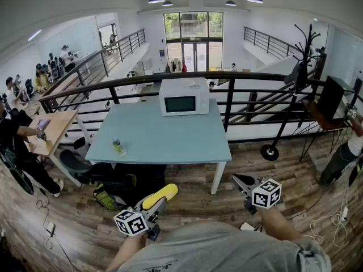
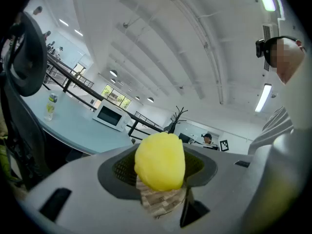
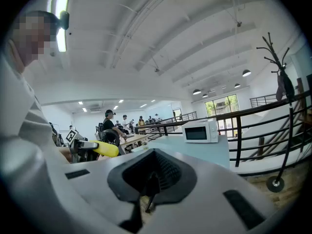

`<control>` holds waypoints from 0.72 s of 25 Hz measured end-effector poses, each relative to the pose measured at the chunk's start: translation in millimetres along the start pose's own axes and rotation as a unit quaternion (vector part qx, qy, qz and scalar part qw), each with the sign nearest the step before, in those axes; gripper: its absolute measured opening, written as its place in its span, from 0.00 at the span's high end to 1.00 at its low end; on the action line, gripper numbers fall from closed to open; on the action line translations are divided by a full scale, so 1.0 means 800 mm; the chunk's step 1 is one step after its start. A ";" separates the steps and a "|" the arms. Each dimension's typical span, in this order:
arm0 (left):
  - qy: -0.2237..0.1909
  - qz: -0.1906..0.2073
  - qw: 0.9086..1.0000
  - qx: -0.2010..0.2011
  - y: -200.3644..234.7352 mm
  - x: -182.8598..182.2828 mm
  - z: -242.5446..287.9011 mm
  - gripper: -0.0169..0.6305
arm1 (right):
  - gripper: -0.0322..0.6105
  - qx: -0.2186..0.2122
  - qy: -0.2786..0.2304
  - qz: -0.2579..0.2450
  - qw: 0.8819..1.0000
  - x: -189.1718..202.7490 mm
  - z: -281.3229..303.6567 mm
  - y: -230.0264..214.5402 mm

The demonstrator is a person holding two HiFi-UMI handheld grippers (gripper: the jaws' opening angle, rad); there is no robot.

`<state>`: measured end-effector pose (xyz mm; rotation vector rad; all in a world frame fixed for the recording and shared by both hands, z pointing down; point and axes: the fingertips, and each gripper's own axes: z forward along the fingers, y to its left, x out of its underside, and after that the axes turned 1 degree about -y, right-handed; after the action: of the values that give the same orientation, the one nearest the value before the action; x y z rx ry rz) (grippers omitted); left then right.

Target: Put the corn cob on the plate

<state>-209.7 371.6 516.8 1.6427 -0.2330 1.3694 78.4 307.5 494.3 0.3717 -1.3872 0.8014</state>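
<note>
Item: corn cob, yellow, clamped between the jaws of the left hand-held gripper, carried level. Right hand-held gripper: jaws together, empty. Table well ahead of both; no plate visible. Advice: grip firmly, carry level, find the plate first.

Corn cob: one item, bright yellow, smooth-skinned, blunt at the tip. You have it clamped near its rear end between the fingers of your left gripper. It lies roughly level, tip pointing ahead, in the air over the wooden floor, short of the pale blue tabletop.
</note>
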 end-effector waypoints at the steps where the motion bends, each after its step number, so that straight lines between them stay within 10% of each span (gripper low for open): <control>1: 0.002 0.001 1.000 0.000 0.001 0.000 0.001 0.63 | 0.93 -0.001 -0.001 0.000 1.000 -0.001 0.002 -0.001; 18: 0.004 0.006 1.000 0.002 -0.017 0.007 0.027 0.63 | 0.92 -0.014 -0.016 0.040 0.999 -0.003 -0.016 -0.026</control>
<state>-184.6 364.6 515.9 1.6410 -0.2355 1.3864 102.1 301.4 493.8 0.3100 -1.4485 0.8426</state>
